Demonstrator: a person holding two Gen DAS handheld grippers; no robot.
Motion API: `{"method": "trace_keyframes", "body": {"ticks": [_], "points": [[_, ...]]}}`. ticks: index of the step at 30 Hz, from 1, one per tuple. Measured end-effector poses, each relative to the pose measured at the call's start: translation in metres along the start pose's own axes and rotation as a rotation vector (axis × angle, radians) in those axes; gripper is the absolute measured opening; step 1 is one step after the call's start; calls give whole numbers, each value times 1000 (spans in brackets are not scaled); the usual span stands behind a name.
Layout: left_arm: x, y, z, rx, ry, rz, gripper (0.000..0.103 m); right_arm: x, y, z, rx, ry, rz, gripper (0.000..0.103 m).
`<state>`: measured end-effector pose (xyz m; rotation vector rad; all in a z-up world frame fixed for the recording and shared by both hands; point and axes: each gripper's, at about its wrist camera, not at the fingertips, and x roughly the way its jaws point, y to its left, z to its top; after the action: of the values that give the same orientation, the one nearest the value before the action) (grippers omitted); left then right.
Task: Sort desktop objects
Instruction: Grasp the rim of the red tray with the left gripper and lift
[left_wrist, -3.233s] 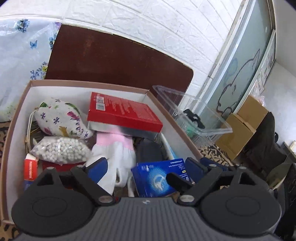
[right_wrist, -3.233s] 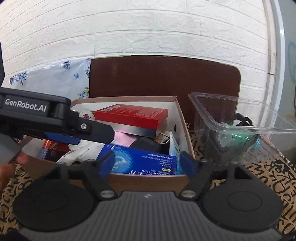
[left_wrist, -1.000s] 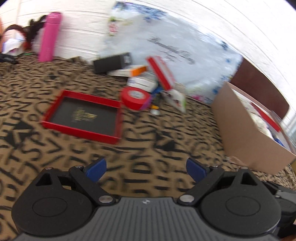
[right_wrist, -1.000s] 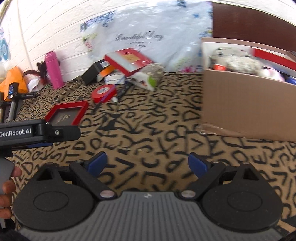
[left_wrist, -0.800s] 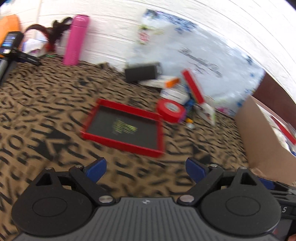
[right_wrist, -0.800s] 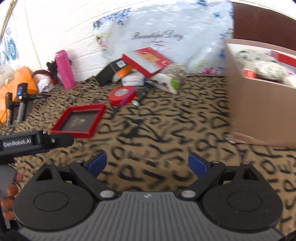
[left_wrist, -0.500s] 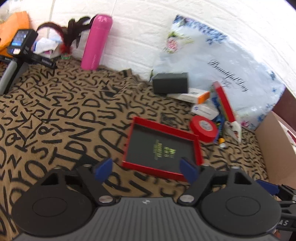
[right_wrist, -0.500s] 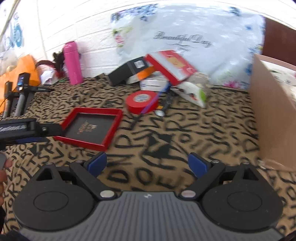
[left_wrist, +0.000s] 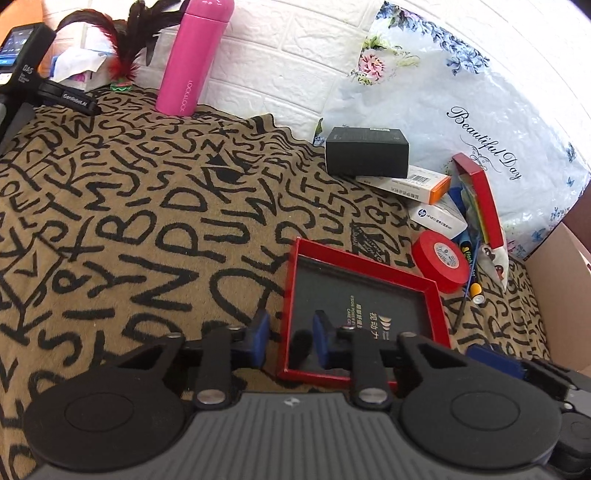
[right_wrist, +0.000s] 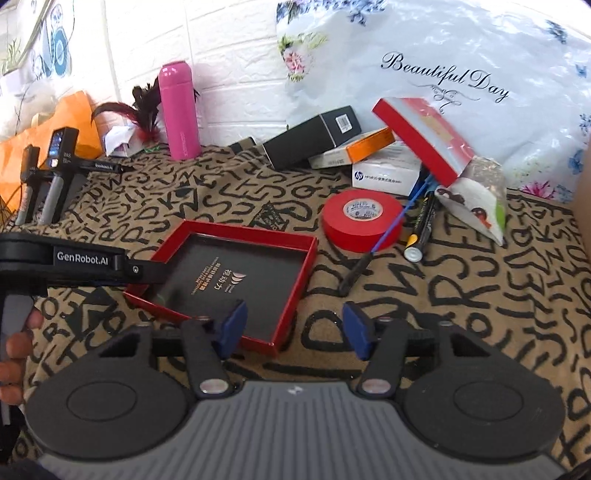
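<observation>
Your left gripper (left_wrist: 290, 341) is the nearer one: its jaws straddle the left wall of the red lid (left_wrist: 360, 280), one pad outside on the cloth, the other inside on the black floor. They have just been closing and now stand narrow, but a sliver of gap shows on each side of the wall, so you have not clamped it yet. The lid lies open side up at lower centre of the left view, its long side running up and right, away from you.

Your right gripper (right_wrist: 295, 330) has also just been closing and stands about half open with nothing held. The lid's near right corner (right_wrist: 275, 341) sits between its pads, by the left pad.

Counted by size: one floral bag (right_wrist: 461, 66) at upper right, one cardboard box (left_wrist: 561, 288) at the right edge, one lid, one pink bottle (right_wrist: 179, 110) at upper left. Then the pile at upper right: one black carton (right_wrist: 314, 136), one red box (right_wrist: 421, 136), one white carton (right_wrist: 384, 173), one orange carton (right_wrist: 354, 149), one tape roll (right_wrist: 360, 216), one pouch (right_wrist: 476, 199) and two pens (right_wrist: 423, 225).
</observation>
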<state>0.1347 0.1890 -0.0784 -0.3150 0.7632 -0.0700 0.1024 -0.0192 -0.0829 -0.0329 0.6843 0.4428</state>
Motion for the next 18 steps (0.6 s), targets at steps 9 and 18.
{"method": "trace_keyframes", "body": {"ticks": [9, 18], "points": [[8, -8, 2, 54, -1, 9, 16, 16, 6, 0, -54, 11, -36, 20], [-2, -28, -12, 120, 15, 28, 15, 8, 4, -6, -89, 13, -40, 6]]}}
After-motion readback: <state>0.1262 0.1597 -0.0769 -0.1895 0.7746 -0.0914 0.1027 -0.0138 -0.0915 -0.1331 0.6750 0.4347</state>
